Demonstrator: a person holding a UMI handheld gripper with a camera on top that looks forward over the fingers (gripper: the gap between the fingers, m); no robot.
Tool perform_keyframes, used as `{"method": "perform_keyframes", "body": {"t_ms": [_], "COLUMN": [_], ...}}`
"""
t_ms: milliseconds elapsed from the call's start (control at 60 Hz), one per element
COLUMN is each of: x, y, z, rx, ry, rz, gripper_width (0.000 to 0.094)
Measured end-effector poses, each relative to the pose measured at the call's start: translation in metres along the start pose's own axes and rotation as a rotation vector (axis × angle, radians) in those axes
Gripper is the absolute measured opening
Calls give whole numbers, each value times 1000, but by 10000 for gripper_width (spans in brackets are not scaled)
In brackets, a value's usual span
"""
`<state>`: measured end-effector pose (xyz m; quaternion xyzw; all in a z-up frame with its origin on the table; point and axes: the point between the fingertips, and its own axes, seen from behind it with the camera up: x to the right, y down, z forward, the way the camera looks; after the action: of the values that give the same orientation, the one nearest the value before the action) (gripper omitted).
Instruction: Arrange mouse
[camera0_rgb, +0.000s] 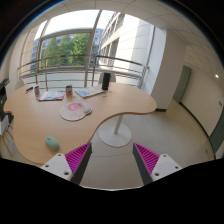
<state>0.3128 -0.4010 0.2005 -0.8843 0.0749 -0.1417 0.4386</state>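
A small pale green rounded thing, which looks like the mouse, lies near the front edge of the curved wooden table, ahead and to the left of my left finger. A round light mouse mat with a small pinkish item on it lies further back on the table. My gripper is open and empty, well above the floor and apart from the table. Its magenta pads stand wide apart with only floor between them.
The table's round pedestal base stands on the grey floor just beyond the fingers. Papers and a book, a pink bottle and a black box sit at the table's far side. A railing and large windows lie behind.
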Motion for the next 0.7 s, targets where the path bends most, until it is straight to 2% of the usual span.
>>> {"method": "perform_keyframes", "body": {"t_ms": [133, 317, 533, 700], "x": [0, -45, -155, -224], "y": [8, 59, 112, 117], "z": [-8, -8, 11, 47], "rx": [-24, -67, -115, -117], "ry": [21, 48, -47, -113], "rz": [1, 5, 46, 38], "gripper_width": [844, 844, 846, 846]}}
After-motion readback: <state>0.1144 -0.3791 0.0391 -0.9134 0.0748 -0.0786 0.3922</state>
